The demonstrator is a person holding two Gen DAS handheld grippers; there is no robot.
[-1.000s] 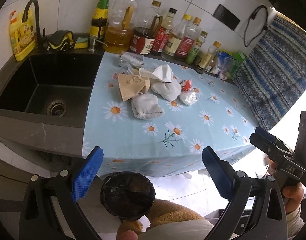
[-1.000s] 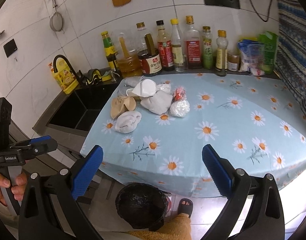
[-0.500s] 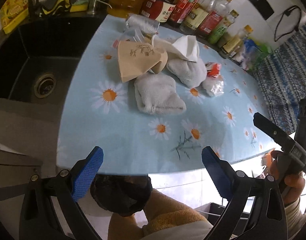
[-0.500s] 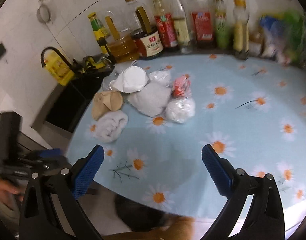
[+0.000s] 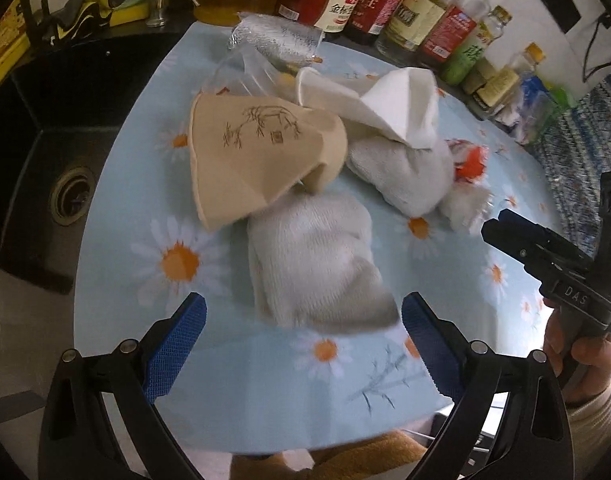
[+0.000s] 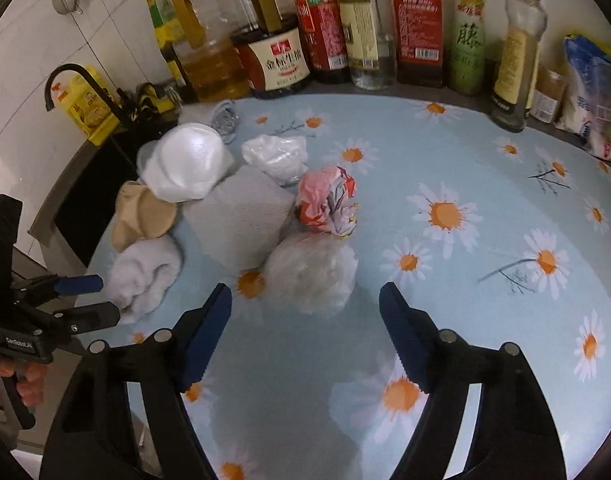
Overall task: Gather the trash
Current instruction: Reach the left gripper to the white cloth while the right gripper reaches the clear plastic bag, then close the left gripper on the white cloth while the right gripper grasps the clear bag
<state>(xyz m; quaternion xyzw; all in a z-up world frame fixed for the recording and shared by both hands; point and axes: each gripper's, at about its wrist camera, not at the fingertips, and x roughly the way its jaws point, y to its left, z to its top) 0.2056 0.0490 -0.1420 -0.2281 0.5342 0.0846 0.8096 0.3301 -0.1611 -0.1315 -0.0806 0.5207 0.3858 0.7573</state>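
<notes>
While both claws gape empty:
Left gripper: before towel.
Right gripper: before plastic wad.
Tablecloth: bare right of wad.
Sink: left of towel.

A home kitchen: a black sink with a curved tap sits beside a desk under a daisy cloth, sauce and oil bottles lining the white tiled wall.

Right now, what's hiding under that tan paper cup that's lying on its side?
The tan paper cup lies tipped partly over a rolled white cloth, on the daisy tablecloth. A clear plastic bag sits behind it. Whatever is inside the cup or beneath its middle is covered.
</notes>
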